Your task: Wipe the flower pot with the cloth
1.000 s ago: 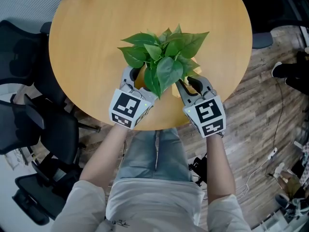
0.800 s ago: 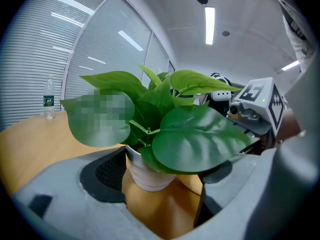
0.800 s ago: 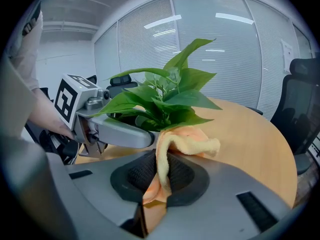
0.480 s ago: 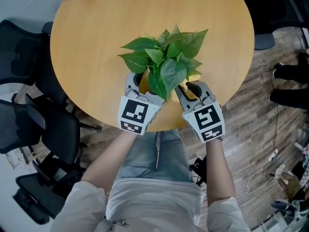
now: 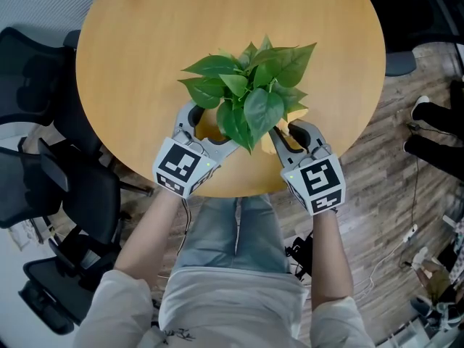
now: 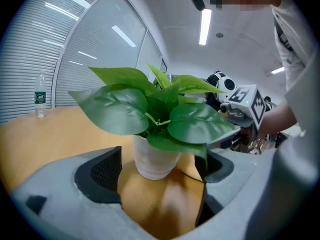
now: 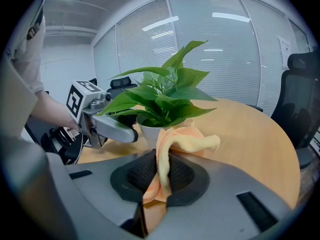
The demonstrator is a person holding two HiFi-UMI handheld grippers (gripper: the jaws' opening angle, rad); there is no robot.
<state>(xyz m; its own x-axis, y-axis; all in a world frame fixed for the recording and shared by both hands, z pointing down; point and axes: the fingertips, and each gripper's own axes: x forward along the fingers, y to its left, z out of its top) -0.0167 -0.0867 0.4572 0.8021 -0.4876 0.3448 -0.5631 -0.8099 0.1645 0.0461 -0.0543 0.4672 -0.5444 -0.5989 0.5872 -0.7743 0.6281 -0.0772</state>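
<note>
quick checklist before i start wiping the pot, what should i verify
1. Cloth clamped in right gripper: ok, jaws shut on it.
2. Left gripper ready to steady the flower pot: ok, jaws apart, pot just ahead of them, not gripped.
3. Pot upright on the table: ok.
4. Cloth touching the pot wall: cannot tell, it overlaps the pot in the right gripper view.
5. Leaves clear of the jaws: not ok, one hangs over a left gripper pad.
</note>
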